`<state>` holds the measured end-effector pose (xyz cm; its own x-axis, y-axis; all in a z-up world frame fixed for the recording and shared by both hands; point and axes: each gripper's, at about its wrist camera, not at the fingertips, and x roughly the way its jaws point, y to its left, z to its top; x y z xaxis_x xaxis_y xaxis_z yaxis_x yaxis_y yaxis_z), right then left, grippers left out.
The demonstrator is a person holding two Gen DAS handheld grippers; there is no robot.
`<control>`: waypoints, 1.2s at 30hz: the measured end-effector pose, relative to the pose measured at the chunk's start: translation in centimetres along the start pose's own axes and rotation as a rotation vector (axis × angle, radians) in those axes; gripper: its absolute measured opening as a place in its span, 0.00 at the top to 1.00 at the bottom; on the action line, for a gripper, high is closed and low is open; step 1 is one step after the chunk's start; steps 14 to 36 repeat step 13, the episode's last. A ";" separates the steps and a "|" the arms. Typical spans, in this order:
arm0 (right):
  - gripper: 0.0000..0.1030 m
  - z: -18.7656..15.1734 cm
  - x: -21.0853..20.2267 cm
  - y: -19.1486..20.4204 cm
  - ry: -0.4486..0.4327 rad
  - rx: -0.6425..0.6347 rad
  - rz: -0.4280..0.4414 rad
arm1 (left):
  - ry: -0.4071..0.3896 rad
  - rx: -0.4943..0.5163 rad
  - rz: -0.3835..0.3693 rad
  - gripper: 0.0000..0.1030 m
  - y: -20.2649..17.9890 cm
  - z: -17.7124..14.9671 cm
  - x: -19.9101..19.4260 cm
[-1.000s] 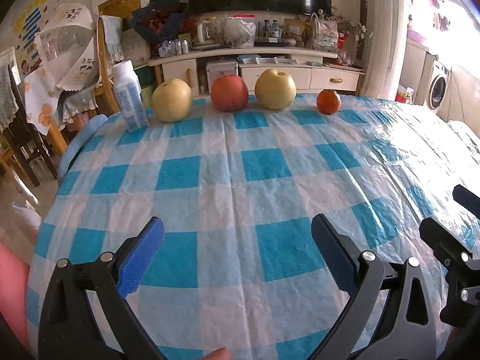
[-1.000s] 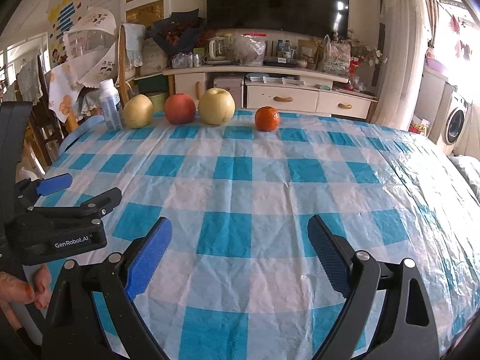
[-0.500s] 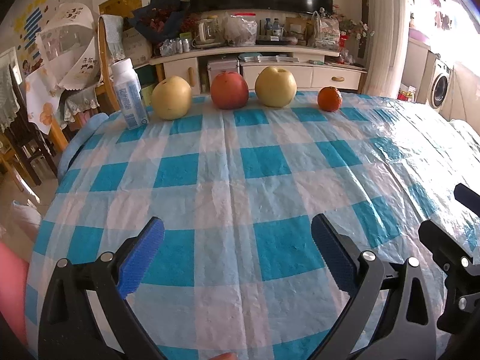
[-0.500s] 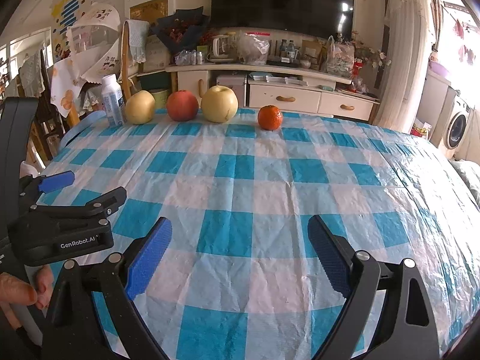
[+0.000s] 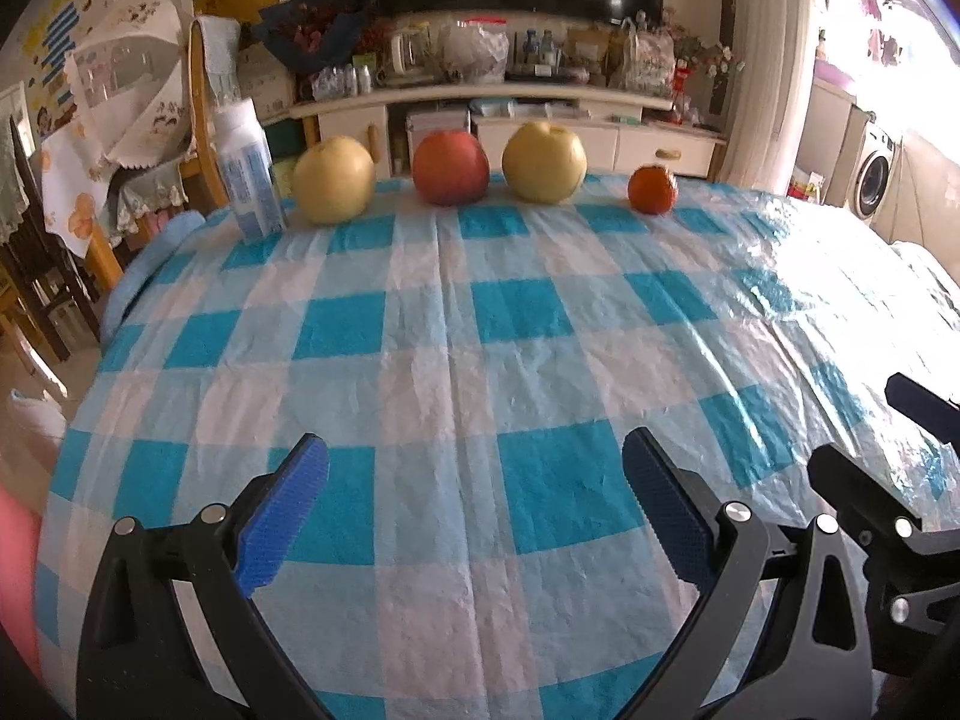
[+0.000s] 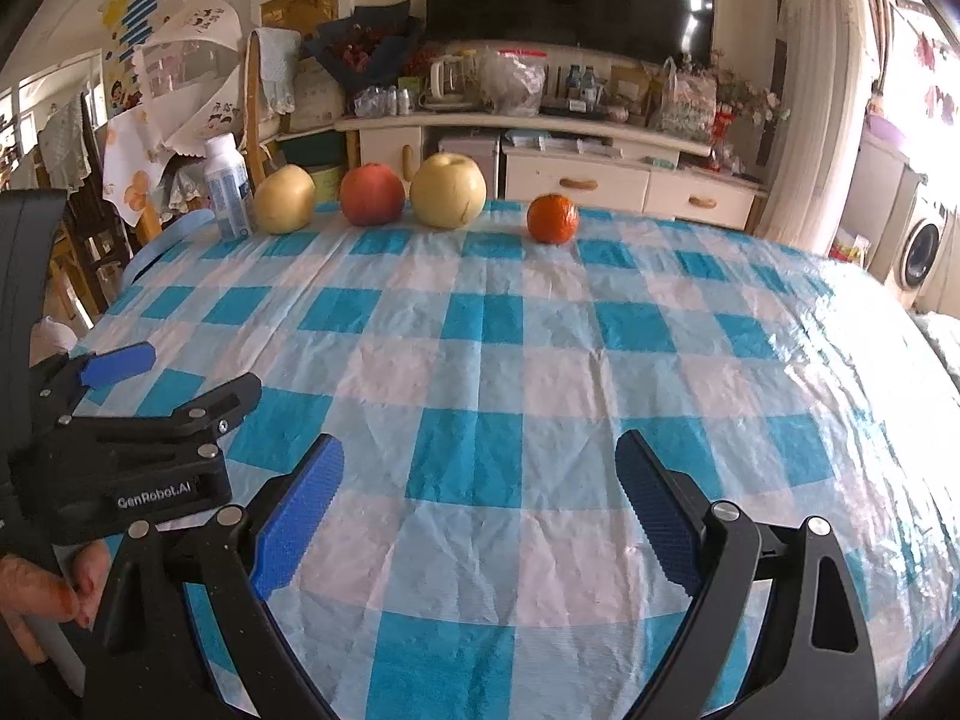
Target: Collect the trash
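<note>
Both my left claw (image 5: 474, 501) and right claw (image 6: 480, 501) hang released over the blue-and-white checked plastic tabletop (image 5: 444, 312); a white plastic bottle (image 5: 249, 171) stands at eleven o'clock.

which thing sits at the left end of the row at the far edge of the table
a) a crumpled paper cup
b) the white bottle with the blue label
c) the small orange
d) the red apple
b: the white bottle stands upright at the left end, just left of a yellow pear; the small orange ends the row on the right.
</note>
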<state>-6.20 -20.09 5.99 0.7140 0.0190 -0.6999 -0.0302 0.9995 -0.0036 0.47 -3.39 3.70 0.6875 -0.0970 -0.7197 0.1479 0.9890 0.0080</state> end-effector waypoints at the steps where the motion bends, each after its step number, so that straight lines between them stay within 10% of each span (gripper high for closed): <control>1: 0.12 0.0 0.5 0.0 0.019 0.006 -0.007 | 0.021 -0.007 -0.005 0.04 0.0 -0.1 0.4; 11: 0.12 -0.4 5.4 -0.6 0.175 0.088 -0.041 | 0.139 -0.048 0.042 0.04 0.1 -0.7 3.4; 36: 0.09 -0.4 5.7 -0.8 0.175 0.098 -0.041 | 0.141 -0.057 0.053 0.04 0.3 -0.7 3.5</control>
